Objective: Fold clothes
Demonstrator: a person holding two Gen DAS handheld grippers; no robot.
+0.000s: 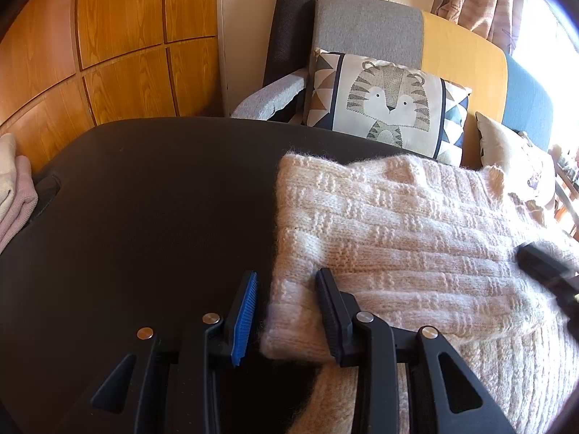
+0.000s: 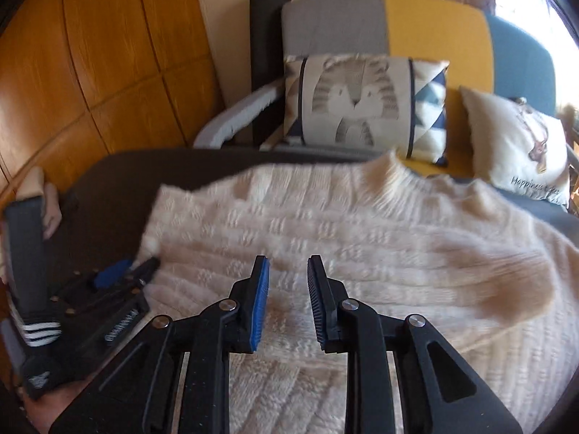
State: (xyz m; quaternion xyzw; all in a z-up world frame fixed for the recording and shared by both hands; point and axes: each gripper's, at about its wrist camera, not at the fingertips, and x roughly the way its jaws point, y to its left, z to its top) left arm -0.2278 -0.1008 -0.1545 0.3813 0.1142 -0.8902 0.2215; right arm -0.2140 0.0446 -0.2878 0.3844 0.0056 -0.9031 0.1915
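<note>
Cream-pink chunky knit sweater (image 1: 416,231) with basket-weave texture, 3 o'clock on matte black table (image 1: 144,199). Tiger-print cushion (image 1: 387,105), grey stripes, navy-tan triangles, at 12. Sofa back (image 1: 459,43) grey, mustard, blue. Orange wood-grain wall panels (image 1: 108,36) at 10.

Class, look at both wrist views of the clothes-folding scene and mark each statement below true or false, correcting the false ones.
1. The cream knitted sweater lies on a dark tabletop. True.
2. The left tool has a folded sweater edge between its fingers. True.
3. The right tool is clamped shut on the sweater. False: it is open above the knit.
4. The tiger-print cushion lies on the tabletop. False: it stands on the sofa behind.
5. The wall panels are blue. False: they are orange-brown wood.
</note>
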